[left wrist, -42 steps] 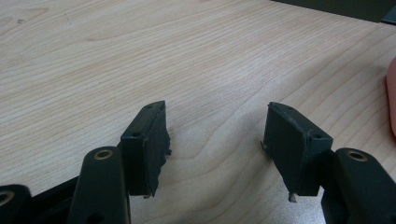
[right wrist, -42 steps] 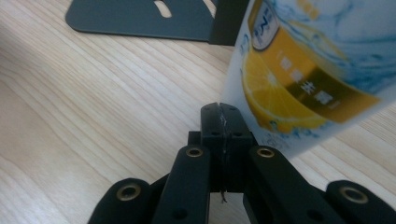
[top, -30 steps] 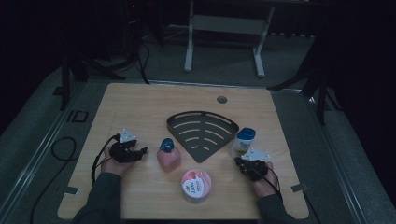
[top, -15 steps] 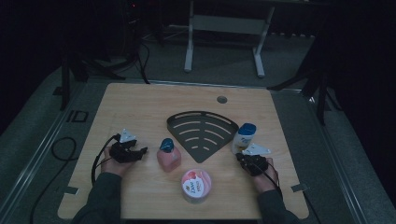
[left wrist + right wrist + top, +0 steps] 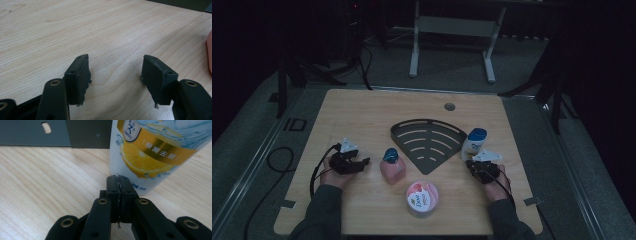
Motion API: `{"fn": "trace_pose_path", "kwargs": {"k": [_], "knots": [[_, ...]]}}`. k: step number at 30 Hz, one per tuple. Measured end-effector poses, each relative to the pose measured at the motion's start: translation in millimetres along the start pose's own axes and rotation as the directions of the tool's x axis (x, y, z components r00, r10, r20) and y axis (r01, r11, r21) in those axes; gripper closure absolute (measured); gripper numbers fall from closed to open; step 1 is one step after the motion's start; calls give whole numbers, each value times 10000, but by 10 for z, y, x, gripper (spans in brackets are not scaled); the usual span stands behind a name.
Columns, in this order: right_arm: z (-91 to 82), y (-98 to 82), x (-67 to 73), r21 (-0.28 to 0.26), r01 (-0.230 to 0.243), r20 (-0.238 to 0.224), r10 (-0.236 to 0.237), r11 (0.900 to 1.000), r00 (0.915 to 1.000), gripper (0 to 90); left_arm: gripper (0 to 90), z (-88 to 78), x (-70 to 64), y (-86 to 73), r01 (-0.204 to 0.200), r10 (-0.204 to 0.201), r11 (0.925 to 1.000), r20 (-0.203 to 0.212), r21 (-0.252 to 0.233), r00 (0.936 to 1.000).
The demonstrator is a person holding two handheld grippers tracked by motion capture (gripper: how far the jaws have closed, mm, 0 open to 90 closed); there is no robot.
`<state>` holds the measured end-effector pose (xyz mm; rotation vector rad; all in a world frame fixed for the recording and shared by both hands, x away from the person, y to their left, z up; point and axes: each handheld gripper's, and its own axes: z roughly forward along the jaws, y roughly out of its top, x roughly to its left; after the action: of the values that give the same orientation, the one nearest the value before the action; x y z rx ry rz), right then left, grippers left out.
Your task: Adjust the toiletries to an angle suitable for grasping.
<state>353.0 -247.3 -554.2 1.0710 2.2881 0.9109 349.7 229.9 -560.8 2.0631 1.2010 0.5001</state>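
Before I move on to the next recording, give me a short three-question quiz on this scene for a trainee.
1. True or false: the right gripper has its jaws shut with nothing between them.
2. Which thing stands nearest the right gripper? A) the pink bottle B) the white bottle with a blue cap C) the round tub
3. Fill in: the left gripper has its jaws ____ over bare table.

Key: 1 true; 2 B, it stands upright just beyond the jaws, beside the dark fan-shaped rack; 3 open.
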Motion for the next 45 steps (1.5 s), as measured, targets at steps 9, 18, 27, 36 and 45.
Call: {"fn": "trace_pose_path", "kwargs": {"k": [9, 18, 27, 36, 45], "knots": [[-79, 3, 94, -47, 69, -124, -69, 10000, 9999, 850, 481, -35, -60, 24, -235, 230, 9993, 174, 303, 9996], [-396, -2, 692, -680, 664, -1870, -781, 9955, 9793, 899, 759, -342, -331, 111, -916, 996, 9931, 1143, -727, 9884], [-490, -54, 1070, -757, 1228, -2876, -1396, 9895, 9475, 899, 896, -430, -590, 147, -1553, 1693, 9836, 1728, -914, 9703], [-508, -63, 1188, -837, 1336, -3105, -1532, 9875, 9381, 900, 895, -421, -591, 152, -1406, 1550, 9858, 1744, -923, 9724], [-494, -25, 1351, -966, 1554, -3352, -1792, 9831, 9250, 900, 894, -384, -648, 190, -1588, 1743, 9829, 1923, -938, 9657]]}}
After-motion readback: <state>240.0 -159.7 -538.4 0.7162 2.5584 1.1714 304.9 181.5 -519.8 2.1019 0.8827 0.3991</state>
